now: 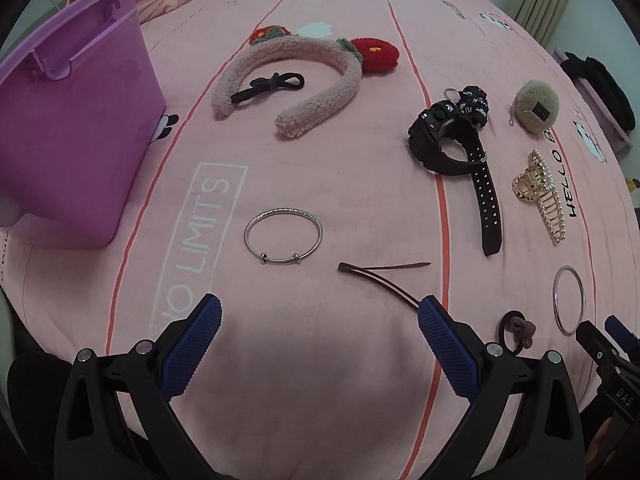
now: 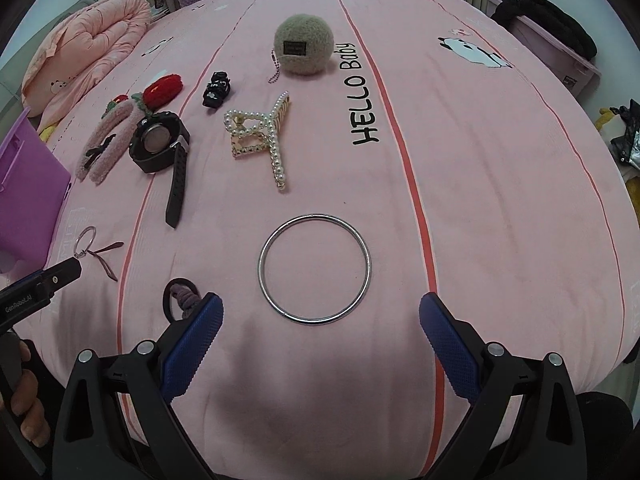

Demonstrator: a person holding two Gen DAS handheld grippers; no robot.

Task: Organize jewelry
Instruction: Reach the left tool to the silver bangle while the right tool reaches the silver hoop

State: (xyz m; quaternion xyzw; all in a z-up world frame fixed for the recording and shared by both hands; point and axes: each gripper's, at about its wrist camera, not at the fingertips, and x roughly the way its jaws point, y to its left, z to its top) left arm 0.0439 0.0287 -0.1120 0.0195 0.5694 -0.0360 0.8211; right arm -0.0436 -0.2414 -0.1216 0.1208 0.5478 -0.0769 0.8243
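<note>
Left wrist view: my left gripper hovers above the pink printed bed sheet, its blue-padded jaws spread wide apart and holding nothing. Ahead of them lies a thin silver bangle with two small beads, and just to its right a slim brown folded cord whose near end reaches the right pad. A purple plastic storage box stands at far left. Farther off lie a fluffy pink headband with a black bow hair tie inside its arc, a red knitted flower scrunchie, a black digital wristwatch, a gold pearl-studded claw clip and a beige woolly ball charm.

Right wrist view: my right gripper likewise has its jaws wide apart and empty. A large plain silver ring bangle lies flat on the bed directly ahead of them. A dark mauve knotted hair tie lies beside the left pad. A hand grips the other tool's handle at lower left.
</note>
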